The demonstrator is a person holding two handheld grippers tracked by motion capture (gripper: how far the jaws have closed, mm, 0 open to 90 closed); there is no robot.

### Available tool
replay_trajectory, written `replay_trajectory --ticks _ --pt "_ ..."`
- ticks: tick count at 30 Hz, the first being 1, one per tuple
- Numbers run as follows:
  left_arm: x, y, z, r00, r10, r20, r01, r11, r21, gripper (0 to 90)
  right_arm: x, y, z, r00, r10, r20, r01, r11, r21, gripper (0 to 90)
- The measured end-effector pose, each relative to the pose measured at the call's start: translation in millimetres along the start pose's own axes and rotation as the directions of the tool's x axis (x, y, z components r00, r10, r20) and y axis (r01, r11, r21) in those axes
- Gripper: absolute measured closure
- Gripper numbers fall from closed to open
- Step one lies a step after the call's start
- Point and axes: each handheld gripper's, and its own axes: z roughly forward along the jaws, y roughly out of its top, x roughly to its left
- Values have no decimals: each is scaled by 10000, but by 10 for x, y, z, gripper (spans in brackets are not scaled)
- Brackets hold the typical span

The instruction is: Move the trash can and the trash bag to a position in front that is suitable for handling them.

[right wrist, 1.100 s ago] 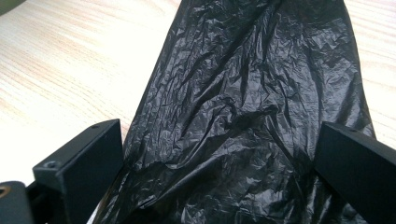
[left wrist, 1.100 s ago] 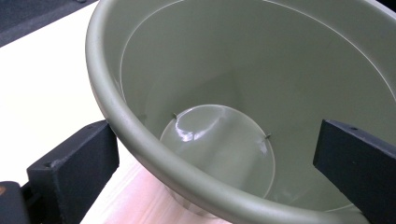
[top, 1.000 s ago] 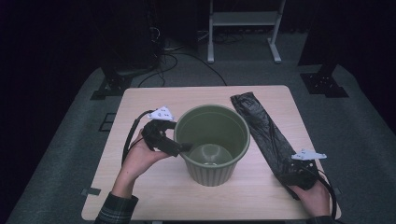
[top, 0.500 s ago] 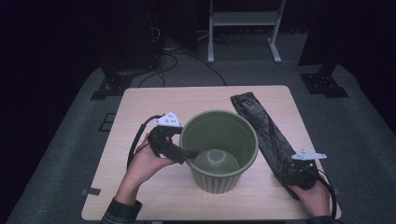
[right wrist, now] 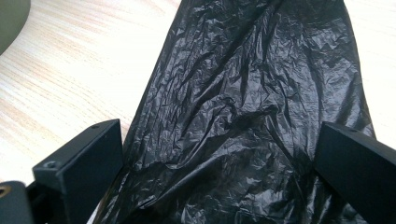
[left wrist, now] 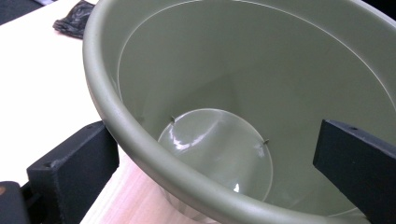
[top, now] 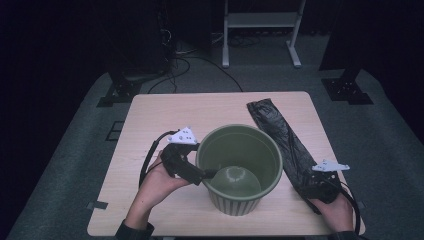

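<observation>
A person at a light wooden table (top: 160,115) works a green bin (top: 239,170) with the left tongs (top: 206,175) while the right tongs (top: 314,192) rest over a black plastic bag (top: 280,135).

From the high view, the bin stands upright near the table's front middle, and the folded bag lies flat just to its right, running from the far edge toward the person's right hand (top: 337,212). The left gripper view adds detail: the left tongs (left wrist: 215,163) are spread wide, one jaw outside the rim and one inside, straddling the bin's wall without squeezing it. The right gripper view shows the right tongs (right wrist: 219,163) wide apart, with the crinkled bag (right wrist: 243,107) between the jaws, not pinched.
</observation>
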Motion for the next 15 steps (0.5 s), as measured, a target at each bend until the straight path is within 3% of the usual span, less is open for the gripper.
replay_trajectory --ticks 7,15 --pt "-15 0 1 10000 -55 46 54 10000 40 0 0 0 0 10000 -1 1 1 10000 0 4" --pt "40 31 -56 10000 -82 9 82 9995 -309 0 2 -4 -4 10000 12 14 -12 10000 1 4"
